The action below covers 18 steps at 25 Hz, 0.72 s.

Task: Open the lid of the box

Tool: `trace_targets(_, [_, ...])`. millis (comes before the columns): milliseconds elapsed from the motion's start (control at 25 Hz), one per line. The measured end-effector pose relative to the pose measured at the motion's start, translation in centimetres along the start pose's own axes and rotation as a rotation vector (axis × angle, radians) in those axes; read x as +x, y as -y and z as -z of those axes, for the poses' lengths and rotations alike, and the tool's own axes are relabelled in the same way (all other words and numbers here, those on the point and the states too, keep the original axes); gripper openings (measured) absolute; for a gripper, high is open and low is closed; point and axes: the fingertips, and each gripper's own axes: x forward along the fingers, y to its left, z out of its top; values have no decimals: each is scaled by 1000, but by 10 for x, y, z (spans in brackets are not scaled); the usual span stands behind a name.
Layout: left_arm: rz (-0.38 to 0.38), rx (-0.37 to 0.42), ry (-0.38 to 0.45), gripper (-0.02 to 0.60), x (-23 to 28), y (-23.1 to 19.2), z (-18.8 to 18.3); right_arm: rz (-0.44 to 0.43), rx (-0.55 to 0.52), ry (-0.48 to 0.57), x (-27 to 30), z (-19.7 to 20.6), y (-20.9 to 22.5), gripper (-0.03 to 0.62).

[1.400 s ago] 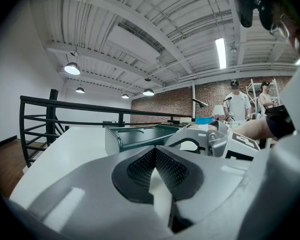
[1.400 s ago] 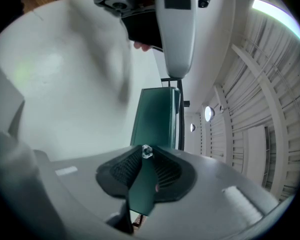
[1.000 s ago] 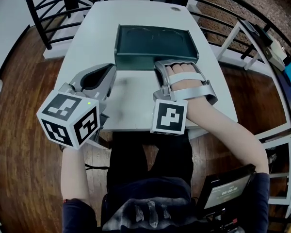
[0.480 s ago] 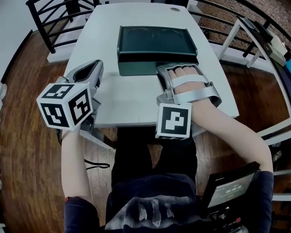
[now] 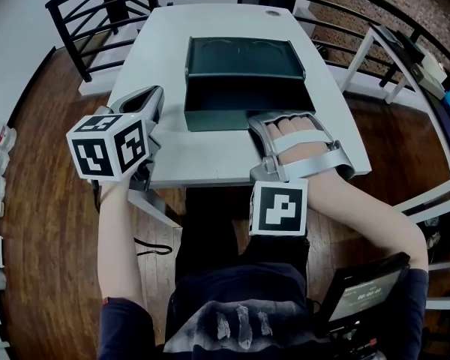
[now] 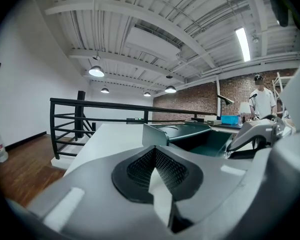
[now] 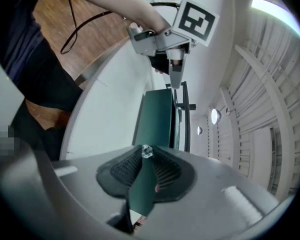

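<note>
Box point(image 5: 244, 58) sits mid-table point(image 5: 210, 160), partly open: a dark interior shows between its recessed top and its near front panel point(image 7: 142, 184). Right gripper point(image 5: 283, 117) is at the box's near right side, jaws clamped on that panel's edge, just behind a small clear knob point(image 7: 147, 151). Left gripper point(image 5: 159, 90) hovers over the table's left edge, apart from the box's near left corner, jaws drawn together at the tips, holding nothing.
</note>
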Motion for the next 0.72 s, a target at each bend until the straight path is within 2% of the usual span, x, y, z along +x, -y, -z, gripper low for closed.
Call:
trace_targets(360, [1, -13, -30, 12, 8, -5, 5, -22, -10, 14, -25, -6, -11, 69])
trace_targets(720, [0, -14, -30, 12, 13, -6, 7, -13, -6, -11, -25, -2, -11, 68])
